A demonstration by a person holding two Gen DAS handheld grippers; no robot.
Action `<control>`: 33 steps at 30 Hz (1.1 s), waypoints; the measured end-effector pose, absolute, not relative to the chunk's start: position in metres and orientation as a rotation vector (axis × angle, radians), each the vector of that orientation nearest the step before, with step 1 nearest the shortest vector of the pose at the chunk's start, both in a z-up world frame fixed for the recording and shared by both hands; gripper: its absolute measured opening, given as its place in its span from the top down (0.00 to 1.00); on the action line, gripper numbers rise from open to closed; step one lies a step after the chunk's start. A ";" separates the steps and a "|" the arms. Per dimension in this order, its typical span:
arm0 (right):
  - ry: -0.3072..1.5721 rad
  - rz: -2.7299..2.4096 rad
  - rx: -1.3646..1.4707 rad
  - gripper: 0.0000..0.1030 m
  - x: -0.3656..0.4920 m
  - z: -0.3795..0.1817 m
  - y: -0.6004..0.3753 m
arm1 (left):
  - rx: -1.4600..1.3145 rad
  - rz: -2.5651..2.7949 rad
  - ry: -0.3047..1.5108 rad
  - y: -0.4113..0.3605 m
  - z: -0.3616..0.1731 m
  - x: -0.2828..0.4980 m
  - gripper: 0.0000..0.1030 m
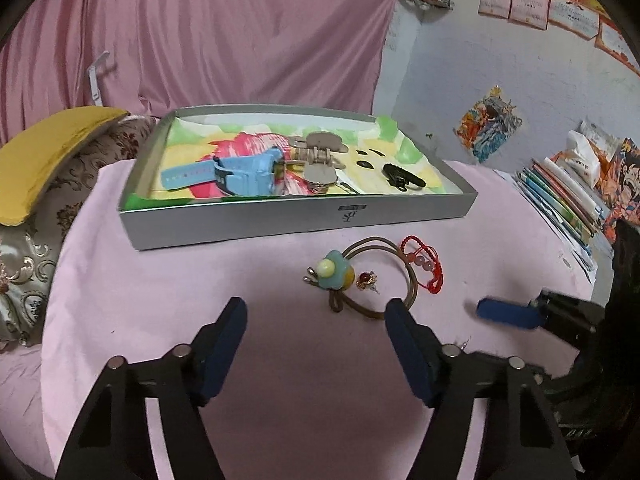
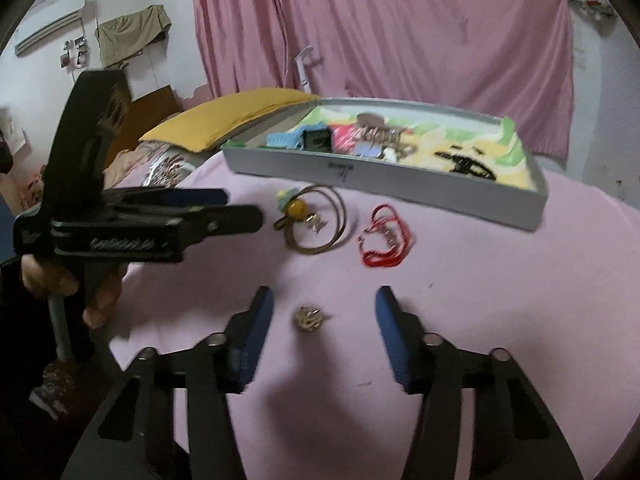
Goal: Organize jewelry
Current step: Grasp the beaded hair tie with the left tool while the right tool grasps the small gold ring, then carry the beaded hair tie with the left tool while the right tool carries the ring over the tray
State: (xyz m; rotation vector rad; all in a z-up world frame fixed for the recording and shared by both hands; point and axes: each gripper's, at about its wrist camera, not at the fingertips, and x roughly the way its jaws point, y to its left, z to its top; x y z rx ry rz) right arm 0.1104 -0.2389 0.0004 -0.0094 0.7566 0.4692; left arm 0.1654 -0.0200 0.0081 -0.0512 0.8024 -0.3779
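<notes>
A grey shallow box (image 1: 304,220) (image 2: 400,184) sits on the pink cloth and holds a blue watch (image 1: 224,178), a metal clip (image 1: 318,160) and a black hair clip (image 1: 402,178). In front of it lie a brown hair tie with a bead charm (image 1: 340,274) (image 2: 316,220), a small red earring (image 1: 366,280) and a red cord bracelet (image 1: 424,264) (image 2: 384,240). A small gold earring (image 2: 307,317) lies between the right gripper's fingers. My left gripper (image 1: 316,312) is open and empty, just short of the hair tie. My right gripper (image 2: 324,300) is open.
A yellow pillow (image 1: 52,152) and patterned bedding lie left of the table. Books and a tissue pack (image 1: 576,184) lie at the right. A pink curtain (image 1: 240,32) hangs behind the box.
</notes>
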 end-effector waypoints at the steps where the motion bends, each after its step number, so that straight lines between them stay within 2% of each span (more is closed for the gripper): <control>1: 0.761 0.471 -0.011 0.64 0.111 0.000 -0.238 | -0.049 -0.381 0.806 -0.022 0.008 0.168 0.37; 5: 0.787 0.480 -0.012 0.81 0.113 -0.004 -0.234 | -0.044 -0.393 0.822 -0.030 0.006 0.178 0.42; 9: 0.791 0.467 -0.036 0.88 0.112 -0.005 -0.231 | -0.053 -0.400 0.852 -0.034 0.004 0.187 0.48; 15: 0.808 0.416 -0.048 0.88 0.120 -0.001 -0.234 | -0.047 -0.398 0.859 -0.042 0.006 0.199 0.55; 26: 0.826 0.335 0.004 0.88 0.140 0.000 -0.251 | 0.013 -0.396 0.886 -0.055 0.005 0.208 0.77; 33: 0.817 0.339 0.016 0.88 0.142 -0.001 -0.251 | 0.009 -0.399 0.864 -0.054 0.007 0.200 0.79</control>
